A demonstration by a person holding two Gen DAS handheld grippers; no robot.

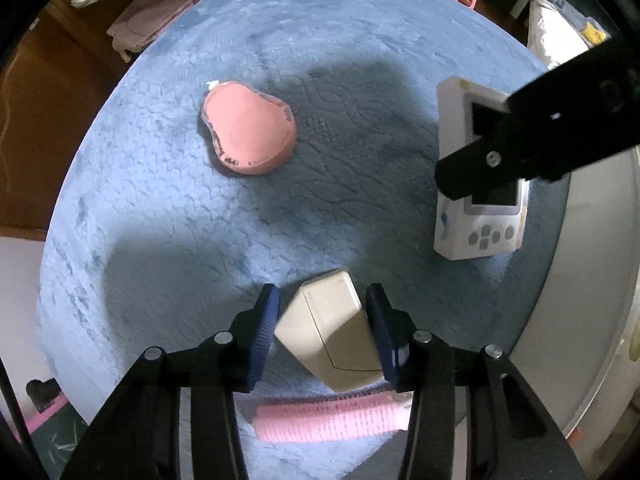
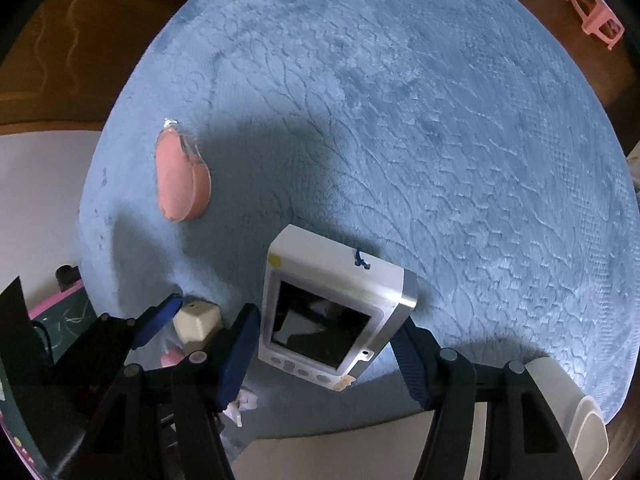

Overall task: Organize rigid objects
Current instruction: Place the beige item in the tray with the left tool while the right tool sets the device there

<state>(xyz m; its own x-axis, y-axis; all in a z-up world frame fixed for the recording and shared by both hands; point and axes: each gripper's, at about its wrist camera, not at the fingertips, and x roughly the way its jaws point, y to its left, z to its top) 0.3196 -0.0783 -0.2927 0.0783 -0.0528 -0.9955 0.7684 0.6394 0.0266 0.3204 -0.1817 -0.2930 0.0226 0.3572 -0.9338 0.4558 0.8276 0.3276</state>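
A cream rectangular block (image 1: 332, 332) lies on the blue plush mat (image 1: 360, 40), and my left gripper (image 1: 323, 300) points straight down, its blue pads pressed to the block's two sides. The right wrist view shows one blue finger (image 2: 160, 316) of that gripper beside the same block (image 2: 198, 320). My right gripper (image 2: 324, 330) is shut on a white handheld game console (image 2: 336, 280), which is tilted with its far end raised. A pink heart-shaped box (image 1: 248, 132) rests farther out on the mat, apart from both grippers.
A pink ribbed roller (image 1: 332, 416) lies just under the left gripper near the mat's edge. A white curved object (image 1: 580, 280) borders the mat on the right. On the brown floor beyond are a pink stool (image 2: 596, 20) and folded cloth (image 1: 152, 16).
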